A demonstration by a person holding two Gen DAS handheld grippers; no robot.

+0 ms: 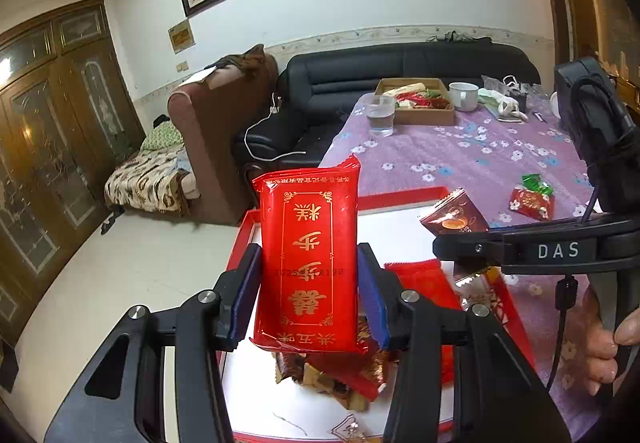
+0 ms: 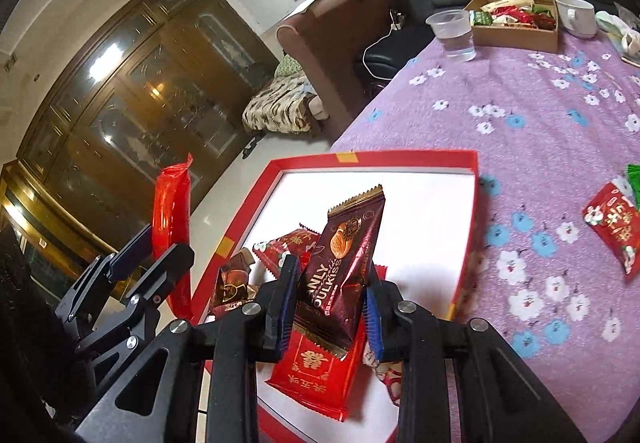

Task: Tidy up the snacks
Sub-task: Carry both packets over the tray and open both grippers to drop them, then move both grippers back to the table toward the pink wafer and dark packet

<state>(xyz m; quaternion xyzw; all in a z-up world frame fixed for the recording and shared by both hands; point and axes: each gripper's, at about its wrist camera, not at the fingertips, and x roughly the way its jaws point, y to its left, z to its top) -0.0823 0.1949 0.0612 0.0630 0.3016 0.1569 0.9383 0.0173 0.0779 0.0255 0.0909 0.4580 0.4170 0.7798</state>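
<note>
Two packets were in hand at once, one per tool. Nearest the left wrist camera, the left gripper (image 1: 308, 299) had its jaws closed part-way on the red packet (image 1: 310, 267), the blue pads pressing its two long edges about mid-length. That packet stood upright, long axis vertical, its printed face toward the lens and its crimped end up. It looked light and flat with a slick foil skin, likely a soft cake inside, so a firm squeeze could crush it; the edge grip at the middle seemed a sensible hold.

From the right wrist camera, the right gripper (image 2: 330, 303) likewise had its jaws drawn in on the brown biscuit packet (image 2: 344, 263), caught by its lower half. Its long axis ran up and slightly rightward, serrated top seal pointing away from the camera. It seemed light, crinkly and slippery, with a brittle filling, and held so low it might swing.

Both hung above the red tray (image 2: 476, 211), whose white floor carried several loose snacks (image 2: 288, 247) near its close end. Farther out on the purple flowered tablecloth (image 2: 520, 103) lay a red candy bag (image 2: 612, 227), well apart from the tray. Farthest back stood a cardboard box (image 2: 516, 31) of wrapped sweets, with a plastic cup (image 2: 452, 31) just beside it.
</note>
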